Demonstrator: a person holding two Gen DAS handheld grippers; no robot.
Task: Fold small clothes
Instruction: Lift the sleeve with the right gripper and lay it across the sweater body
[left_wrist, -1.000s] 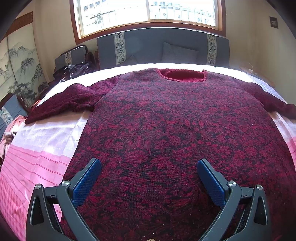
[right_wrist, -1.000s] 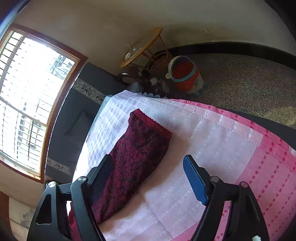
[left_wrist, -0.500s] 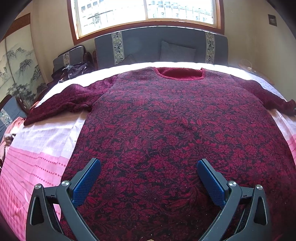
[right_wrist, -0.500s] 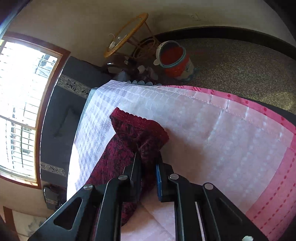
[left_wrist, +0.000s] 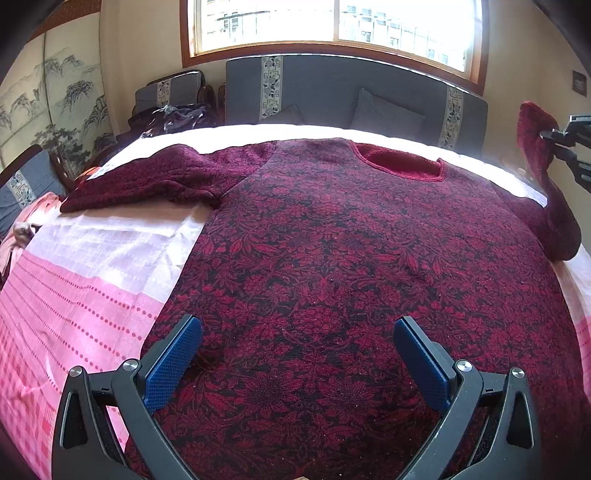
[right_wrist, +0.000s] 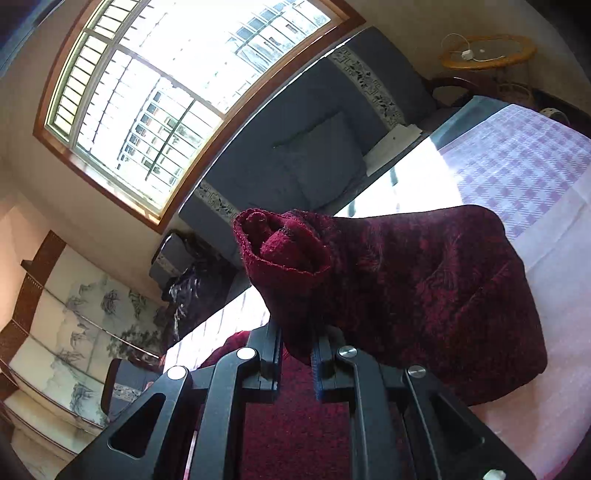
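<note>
A dark red floral sweater lies flat on the bed, neck hole toward the headboard. My left gripper hovers open above its lower hem, nothing between the blue pads. The left sleeve lies spread out to the side. My right gripper is shut on the right sleeve near its cuff and holds it up off the bed. In the left wrist view that right gripper shows at the far right with the raised sleeve hanging from it.
The bed carries a pink and white checked cover. A grey headboard with cushions stands under the window. Dark bags on a chair sit at the back left. A round wicker side table stands beyond the bed's right side.
My right gripper closed on the right sleeve near the cuff, then lifted it and swung it up over the bed while rolling. The left gripper stayed over the hem, tilting slightly.
</note>
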